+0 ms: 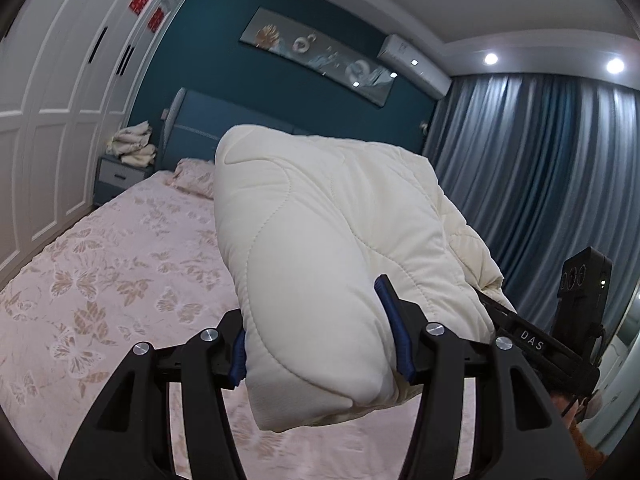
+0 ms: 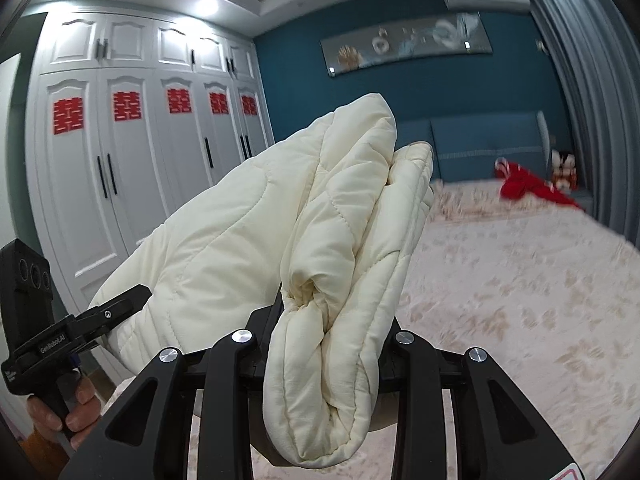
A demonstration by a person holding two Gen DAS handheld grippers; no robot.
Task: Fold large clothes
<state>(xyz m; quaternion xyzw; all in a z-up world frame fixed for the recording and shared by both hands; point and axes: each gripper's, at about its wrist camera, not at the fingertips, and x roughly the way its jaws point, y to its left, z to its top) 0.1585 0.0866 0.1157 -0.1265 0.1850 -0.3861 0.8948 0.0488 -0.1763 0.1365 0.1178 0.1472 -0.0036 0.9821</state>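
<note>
Left gripper (image 1: 320, 332) clamps a puffy, wavy-stitched cream quilted garment (image 1: 320, 240) mid-frame. Right gripper (image 2: 324, 344) pinches its bunched, rolled folds above the butterfly-patterned pink bedspread (image 2: 520, 300).

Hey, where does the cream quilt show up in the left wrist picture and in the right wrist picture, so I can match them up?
Left wrist view: the cream quilt fills the centre, clamped in the left gripper at the bottom.
Right wrist view: the quilt runs from lower left to centre, bunched in the right gripper.
Shared landmark: the long picture on the blue wall, top centre in the left view, upper right in the right view.
</note>
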